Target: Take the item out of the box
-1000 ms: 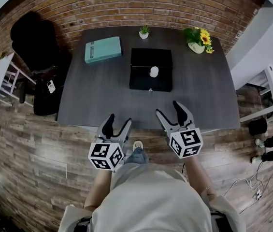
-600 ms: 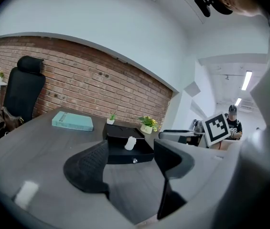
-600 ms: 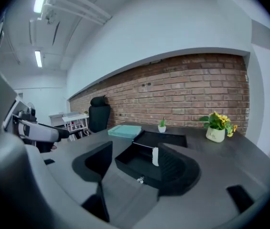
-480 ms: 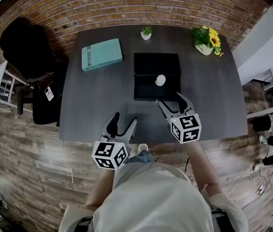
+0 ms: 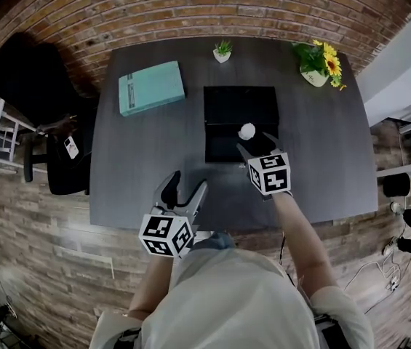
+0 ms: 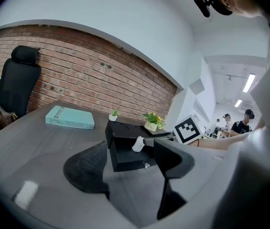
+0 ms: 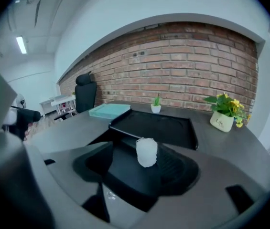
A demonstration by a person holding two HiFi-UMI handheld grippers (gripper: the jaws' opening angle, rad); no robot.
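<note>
A black box (image 5: 238, 115) lies open on the dark table (image 5: 147, 158), lid flat behind it. A small white ribbed item (image 5: 246, 131) stands in it near the right side. My right gripper (image 5: 257, 145) hovers over the box's front edge, open, its jaws having just closed a little. In the right gripper view the white item (image 7: 146, 151) stands in line between the fingertips of the right gripper (image 7: 142, 168), untouched. My left gripper (image 5: 187, 185) is open and empty above the table's near edge. The left gripper (image 6: 130, 163) faces the box (image 6: 125, 149) from the left.
A teal book (image 5: 151, 87) lies at the table's back left. A small potted plant (image 5: 222, 51) and a sunflower pot (image 5: 318, 65) stand along the back edge by the brick wall. A black office chair (image 5: 34, 78) stands left of the table.
Both grippers have moved forward from the near edge. The right one travelled further and dropped, reaching the box's front by the white item. The left one now hangs over the table's edge.
</note>
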